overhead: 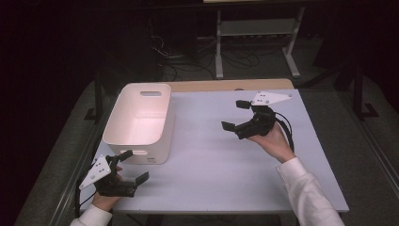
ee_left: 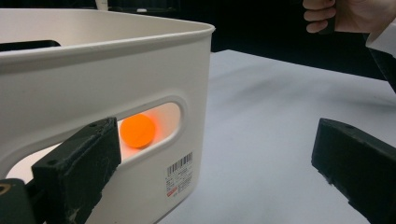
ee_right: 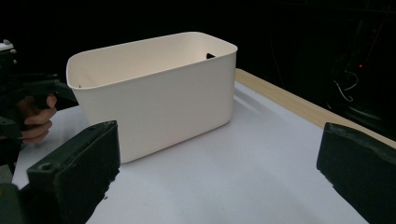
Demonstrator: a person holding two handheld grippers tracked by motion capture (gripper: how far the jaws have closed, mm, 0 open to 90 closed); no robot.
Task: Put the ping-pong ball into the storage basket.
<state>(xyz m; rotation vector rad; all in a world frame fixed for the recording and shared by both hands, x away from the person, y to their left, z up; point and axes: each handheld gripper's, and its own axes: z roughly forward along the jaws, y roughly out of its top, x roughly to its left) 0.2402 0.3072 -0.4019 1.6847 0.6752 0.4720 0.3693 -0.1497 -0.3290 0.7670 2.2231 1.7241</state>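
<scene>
Our left gripper [overhead: 130, 166] is much nearer the white bin [overhead: 123, 112] than our right gripper [overhead: 234, 114], both have their jaws wide apart and empty, and an orange ball [ee_left: 137, 131] sits inside the bin.

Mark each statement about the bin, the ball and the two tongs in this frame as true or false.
1. Both tongs are open and hold nothing. True: the left tongs and the right tongs gape with nothing between the jaws.
2. An orange ball lies inside the white bin. True: it shows through the handle slot in the left gripper view.
3. The bin lies tipped on its side. False: it stands upright, opening upward.
4. The right tongs grip the bin's rim. False: they hover over the table, well apart from the bin.
5. The left tongs point at the bin's near end. True.
</scene>
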